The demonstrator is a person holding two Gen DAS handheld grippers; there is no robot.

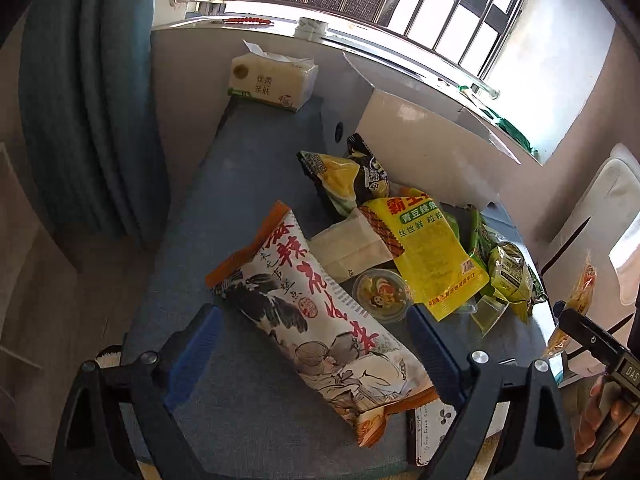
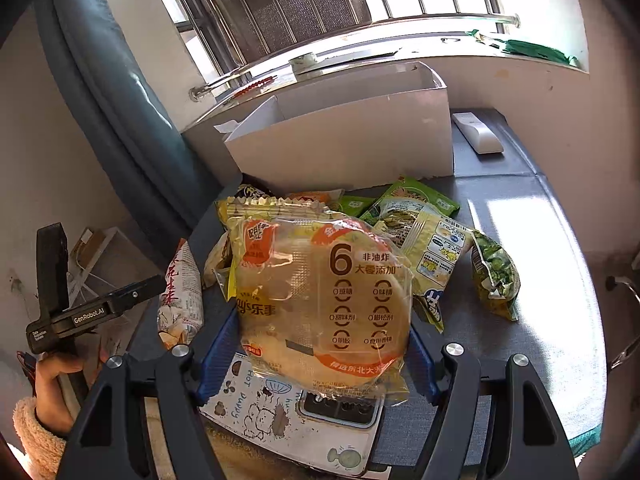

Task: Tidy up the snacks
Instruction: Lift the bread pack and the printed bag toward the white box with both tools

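Left gripper (image 1: 314,354) jaws spread wide, straddling peanut bag (image 1: 320,320) with ink-painting print and red calligraphy, lying on blue surface (image 1: 248,184) near front edge. Right gripper (image 2: 320,340) clamps clear rice-cake pack (image 2: 320,304) marked "6", "非油炸". Its body reads "GenRobot.AI". Yellow pouch (image 1: 432,256): "青豆辣条". White box (image 2: 344,136) at back edge.

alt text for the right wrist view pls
The right tool grips a clear round rice-cracker packet above a grey table strewn with green snack bags. An open white cardboard box stands behind, under a barred window.
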